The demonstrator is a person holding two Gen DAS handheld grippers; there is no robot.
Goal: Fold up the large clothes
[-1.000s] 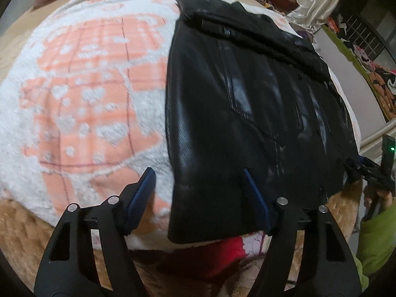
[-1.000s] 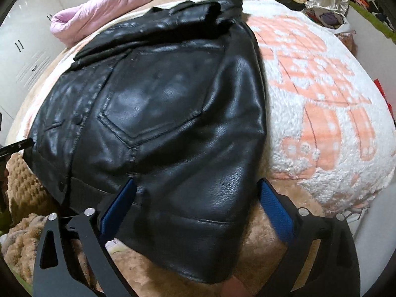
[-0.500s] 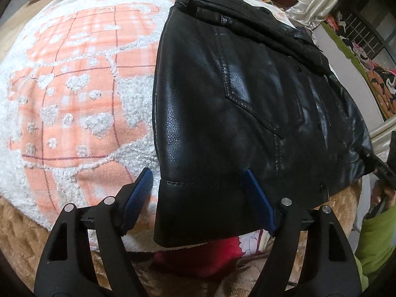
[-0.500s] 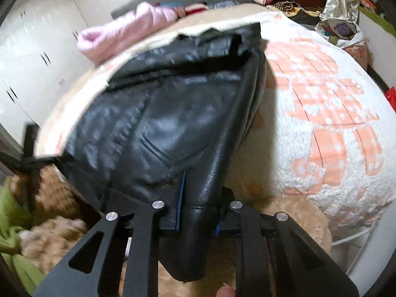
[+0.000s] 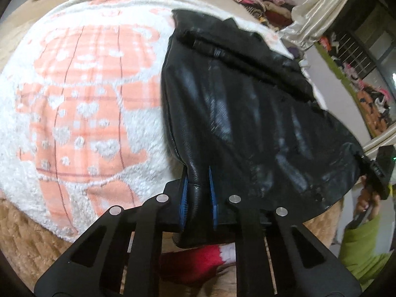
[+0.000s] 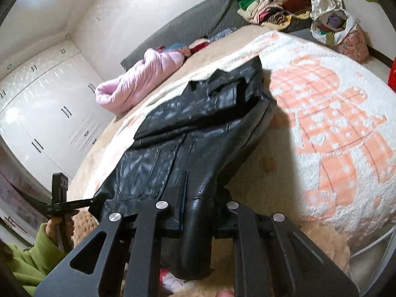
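A black leather jacket (image 5: 235, 113) lies spread on the bed, collar far, hem toward me. In the left wrist view my left gripper (image 5: 196, 173) has its jaws closing on the hem's left corner, whose fold is pinched between the blue pads (image 5: 183, 198). The right wrist view shows the jacket (image 6: 198, 128) raised at the near edge. There the right gripper (image 6: 200, 193) has its jaws closing on the hem's right corner, which hangs down past them. Each view also shows the other gripper at the far corner: the right gripper (image 5: 363, 159) and the left gripper (image 6: 94, 200).
A white fleece blanket (image 5: 81, 104) with an orange pattern covers the bed. A pink puffer jacket (image 6: 138, 84) lies near the grey headboard. Piled clothes (image 6: 269, 7) sit at the back, white wardrobes (image 6: 44, 113) to the left. A person's green sleeve (image 5: 363, 250) shows, and red cloth (image 5: 193, 259) lies below the bed edge.
Both grippers went from wide open around the hem to pinched on it. The right one closed first, then rose and tilted up, lifting its corner. The left corner is bunched and lifted slightly.
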